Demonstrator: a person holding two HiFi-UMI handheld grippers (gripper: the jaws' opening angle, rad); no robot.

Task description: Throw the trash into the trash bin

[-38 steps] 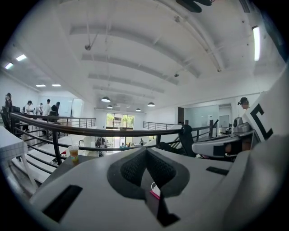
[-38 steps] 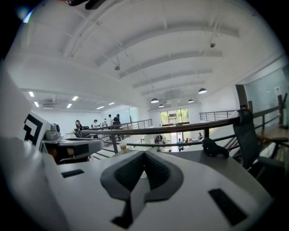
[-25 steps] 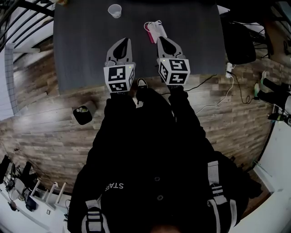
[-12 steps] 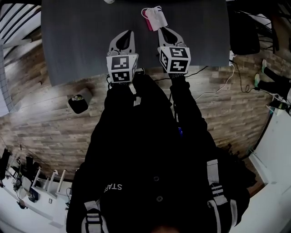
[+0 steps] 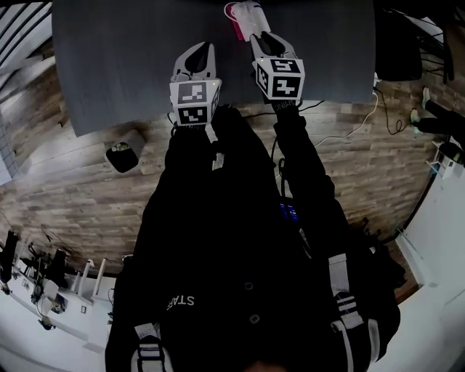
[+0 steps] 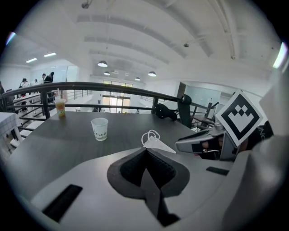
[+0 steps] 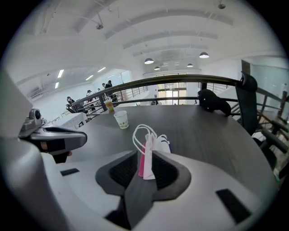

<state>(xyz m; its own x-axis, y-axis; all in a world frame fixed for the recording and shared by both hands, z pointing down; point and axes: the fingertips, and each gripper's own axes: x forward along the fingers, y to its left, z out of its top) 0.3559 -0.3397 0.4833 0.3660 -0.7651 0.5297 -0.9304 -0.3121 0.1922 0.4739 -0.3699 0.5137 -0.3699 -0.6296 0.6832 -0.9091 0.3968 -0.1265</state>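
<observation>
Head view first: a white face mask (image 5: 248,14) with a pink strip down one side is seen lying at the top centre of the frame, on the dark grey counter (image 5: 123,65). The little black trash bin (image 5: 123,152) is parked on the wooden floor (image 5: 65,196), left of centre and just off the counter's near edge. It's well apart from the mask, and something pale can be seen inside it.

As for the left gripper (image 6: 145,151), its jaws are pressed fully together with nothing caught between them. It's held over the counter just left of the mask. In its own view a paper cup (image 6: 100,129) is stood further back, left of centre, and a cup of orange drink (image 6: 60,108) is set by the railing (image 6: 113,86) at the far left.

On the right gripper (image 7: 146,155) the jaws are drawn in narrow. The mask's near end, pink and white, is seen right at the tips, with the ear loops (image 7: 137,135) arched above. The tips are covered by it, so whether the mask is actually pinched or just lying there can't be told.
</observation>
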